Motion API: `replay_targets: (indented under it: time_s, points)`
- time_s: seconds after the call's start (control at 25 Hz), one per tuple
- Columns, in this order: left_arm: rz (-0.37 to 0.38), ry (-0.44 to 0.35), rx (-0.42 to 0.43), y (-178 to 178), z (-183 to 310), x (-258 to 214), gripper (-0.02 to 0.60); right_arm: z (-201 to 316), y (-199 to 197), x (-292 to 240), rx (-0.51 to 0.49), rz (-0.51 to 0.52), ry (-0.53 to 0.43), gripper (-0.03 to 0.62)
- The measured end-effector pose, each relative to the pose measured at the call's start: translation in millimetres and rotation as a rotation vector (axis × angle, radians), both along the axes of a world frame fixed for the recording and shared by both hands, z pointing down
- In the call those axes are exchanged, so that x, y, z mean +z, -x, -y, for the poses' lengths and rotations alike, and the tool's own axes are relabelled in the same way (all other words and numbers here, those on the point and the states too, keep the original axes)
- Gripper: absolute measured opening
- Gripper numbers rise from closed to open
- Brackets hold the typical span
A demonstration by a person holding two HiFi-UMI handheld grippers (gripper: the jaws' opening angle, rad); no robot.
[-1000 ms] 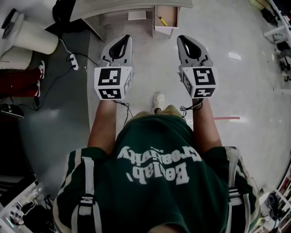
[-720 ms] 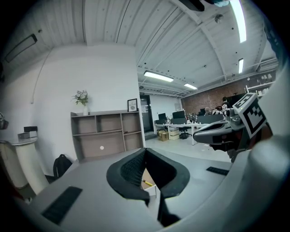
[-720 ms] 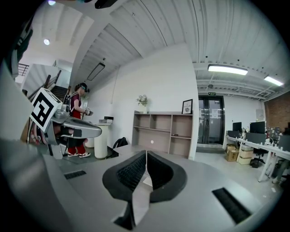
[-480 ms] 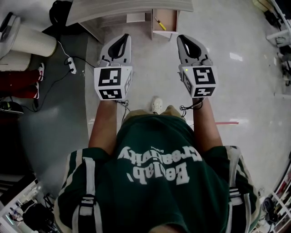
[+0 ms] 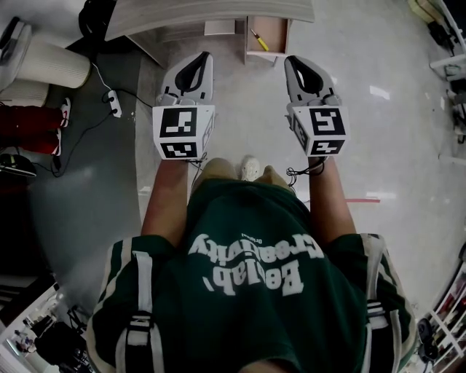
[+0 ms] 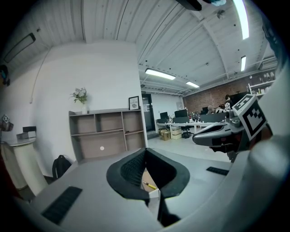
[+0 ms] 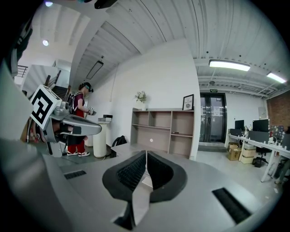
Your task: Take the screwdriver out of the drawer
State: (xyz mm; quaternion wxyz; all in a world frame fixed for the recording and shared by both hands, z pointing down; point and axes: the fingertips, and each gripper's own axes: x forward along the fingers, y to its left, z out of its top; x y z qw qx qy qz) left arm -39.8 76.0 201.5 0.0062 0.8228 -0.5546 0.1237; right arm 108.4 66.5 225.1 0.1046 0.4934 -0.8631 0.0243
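The left tongs (image 6: 145, 152) are pressed together at the tips and nothing is held in them. Only the hollow behind the tips is left open, and through it the drawer (image 6: 146, 176) and the screwdriver (image 6: 150, 186) can be glimpsed. The right tongs (image 7: 146, 154) are likewise closed tip to tip, with nothing pinched.

In the head view both are held side by side and apart from each other over the pale floor (image 5: 393, 131), each marker cube turned up toward the camera. A pale shoe (image 5: 251, 167) is seen on the floor between the forearms.

The drawer is drawn out from under the bench (image 5: 204, 9), ahead of the tongs and nearer the right pair. The yellow-handled screwdriver lies slantwise on the drawer's bottom, touched by neither pair and well apart from both.

Farther out, a white cylinder (image 5: 54, 64) is stood left of the bench, and a power strip (image 5: 113, 102) with its cable lies near it on the grey floor. A grey shelf unit (image 6: 108, 133) is set against the white wall, with a potted plant (image 6: 80, 95) and a framed picture (image 6: 133, 103) on top, and a black backpack (image 6: 60, 166) rests beside it. A person in red trousers (image 7: 78, 120) is seen standing by the cylinder.
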Motion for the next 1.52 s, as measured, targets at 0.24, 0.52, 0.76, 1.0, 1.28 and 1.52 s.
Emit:
replay_targets:
  time_s: [0.24,0.52,0.76,1.0,1.28,1.52]
  points:
    - [-0.006,0.01,-0.003,12,31,7,0.017,29,10,6,0.003,0.005,0.002,0.035]
    - [0.015,-0.014,0.043,34,109,24,0.018,98,33,26,0.038,-0.009,0.013,0.035]
    - [-0.02,0.006,0.105,47,192,35,0.018,173,51,31,0.077,-0.027,0.02,0.035]
    - [-0.011,0.011,0.165,58,262,49,0.017,236,65,38,0.132,-0.038,-0.007,0.035]
    - [0.007,0.013,0.222,70,317,76,0.017,285,83,63,0.157,-0.071,0.02,0.035]
    - [-0.013,0.06,0.253,48,346,101,0.017,310,71,88,0.156,-0.078,0.076,0.035]
